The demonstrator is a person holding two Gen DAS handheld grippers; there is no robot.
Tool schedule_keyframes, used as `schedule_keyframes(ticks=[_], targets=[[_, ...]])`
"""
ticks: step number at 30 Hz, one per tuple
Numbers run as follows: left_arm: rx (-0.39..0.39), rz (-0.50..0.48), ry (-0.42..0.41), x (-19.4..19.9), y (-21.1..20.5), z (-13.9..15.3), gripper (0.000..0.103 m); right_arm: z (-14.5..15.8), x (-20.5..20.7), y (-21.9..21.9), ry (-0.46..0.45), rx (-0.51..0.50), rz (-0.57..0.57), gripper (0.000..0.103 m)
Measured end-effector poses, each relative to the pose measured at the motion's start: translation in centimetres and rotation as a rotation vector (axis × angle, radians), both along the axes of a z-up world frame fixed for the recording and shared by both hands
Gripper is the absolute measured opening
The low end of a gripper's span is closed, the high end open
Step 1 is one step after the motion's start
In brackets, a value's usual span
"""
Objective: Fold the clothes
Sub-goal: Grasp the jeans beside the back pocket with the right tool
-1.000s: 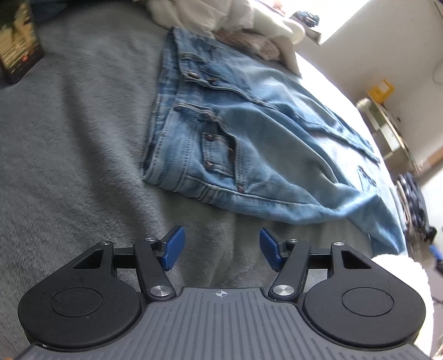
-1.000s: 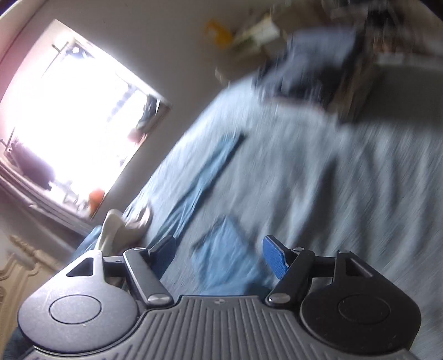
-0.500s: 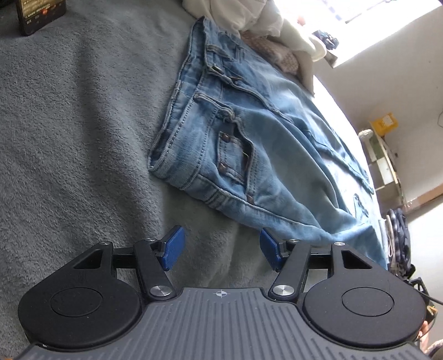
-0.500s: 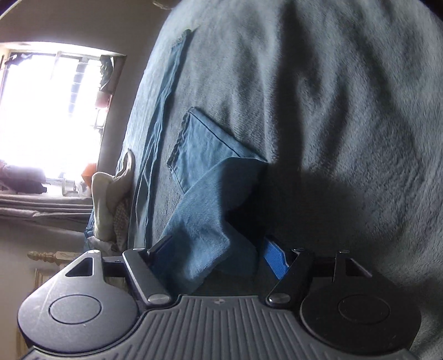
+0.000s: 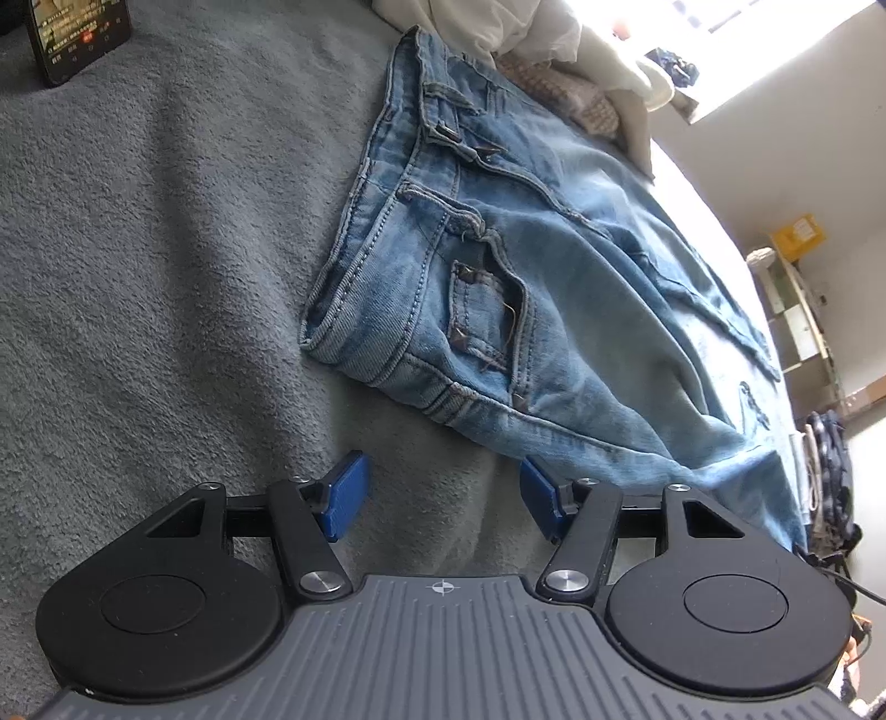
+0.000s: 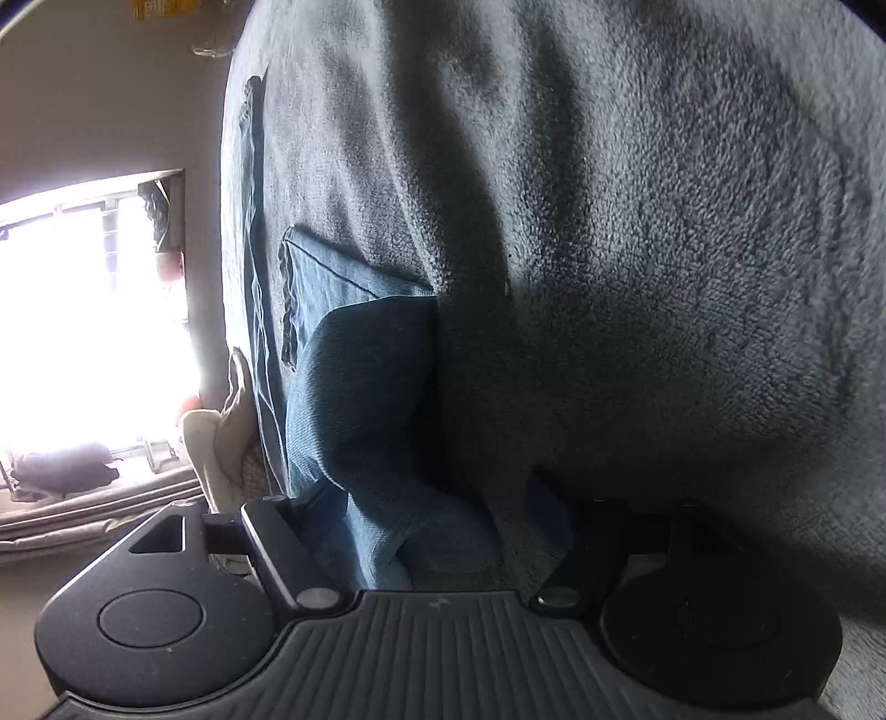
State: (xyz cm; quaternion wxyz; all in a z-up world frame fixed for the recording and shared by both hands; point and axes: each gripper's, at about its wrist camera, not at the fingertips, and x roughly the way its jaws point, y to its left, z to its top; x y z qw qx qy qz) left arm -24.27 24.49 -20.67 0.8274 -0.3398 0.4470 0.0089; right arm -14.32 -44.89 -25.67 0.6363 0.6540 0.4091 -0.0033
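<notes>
Light blue jeans (image 5: 554,277) lie flat on a grey fleece blanket (image 5: 138,277), waistband toward me and legs running off to the right. My left gripper (image 5: 443,487) hovers just short of the waistband's near corner, open, with only blanket between its blue pads. In the right wrist view a folded-over piece of the jeans' leg (image 6: 365,376) lies on the blanket (image 6: 664,277) and reaches in between the fingers of my right gripper (image 6: 429,498). Its jaws are opening, low over the bed. The right fingertip sits in deep shadow, and I see no pad pressing the denim.
A phone (image 5: 77,33) with a lit screen stands at the blanket's far left. A heap of white and knitted clothes (image 5: 526,27) lies beyond the jeans. A shelf unit (image 5: 797,310) stands by the wall on the right. A bright window (image 6: 83,304) glares on the left.
My right gripper has dropped from high over the bed and rolled, ending low with the denim fold between its fingers. The left gripper's view has rolled slightly; the jeans look nearer.
</notes>
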Motion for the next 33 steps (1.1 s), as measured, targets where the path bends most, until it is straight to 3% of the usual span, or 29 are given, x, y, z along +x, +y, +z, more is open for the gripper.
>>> schedule_keyframes(ticks=[16,25,33], targets=[[0.047,-0.007,0.002,-0.6,-1.0,0.1,0.061,-0.7,-0.2,-0.3,-0.024,0.038,-0.001,0.08],[-0.144,0.12,-0.083,-0.9,0.2,-0.7,0.063,-0.3,-0.1,0.0,-0.023,0.021,-0.003,0.082],[-0.159,0.197,-0.088,1.1,0.0,-1.1,0.062,0.0,0.1,0.2,-0.023,0.01,-0.001,0.085]])
